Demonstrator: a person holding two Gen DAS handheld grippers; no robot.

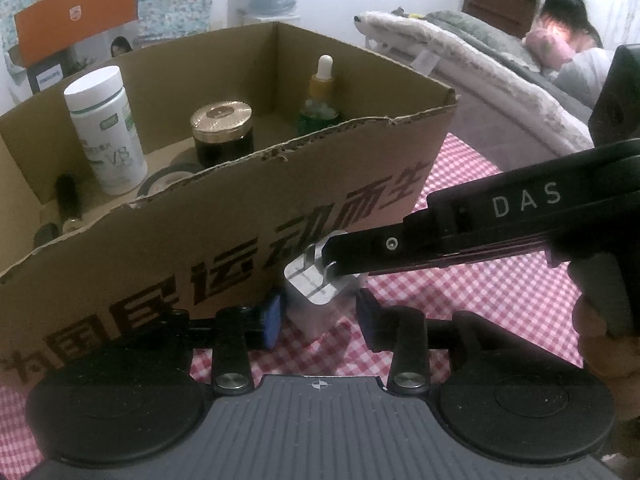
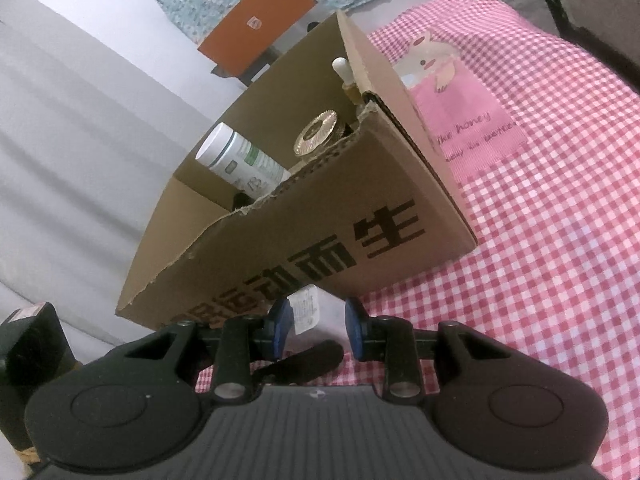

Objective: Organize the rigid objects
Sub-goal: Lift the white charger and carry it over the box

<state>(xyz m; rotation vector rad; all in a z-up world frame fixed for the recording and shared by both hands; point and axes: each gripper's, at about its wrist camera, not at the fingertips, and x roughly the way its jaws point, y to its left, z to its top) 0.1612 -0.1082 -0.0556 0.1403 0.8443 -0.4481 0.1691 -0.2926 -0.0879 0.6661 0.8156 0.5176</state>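
A white charger plug (image 1: 316, 294) stands with its prongs up on the pink checked cloth (image 1: 460, 300), right against the front wall of the cardboard box (image 1: 200, 248). My right gripper (image 1: 332, 258) reaches in from the right and is shut on the plug's top. My left gripper (image 1: 320, 320) straddles the plug's lower body, its blue pads (image 1: 272, 320) a little apart from its sides. In the right wrist view the charger plug (image 2: 306, 312) sits between my right gripper's (image 2: 316, 322) pads, with the cardboard box (image 2: 320, 200) just behind.
The box holds a white bottle (image 1: 106, 128), a dark jar with a gold lid (image 1: 222, 132), a dropper bottle (image 1: 322, 96) and small dark items at its left end. A person (image 1: 568, 52) lies on bedding at the back right. An orange carton (image 1: 76, 16) stands behind.
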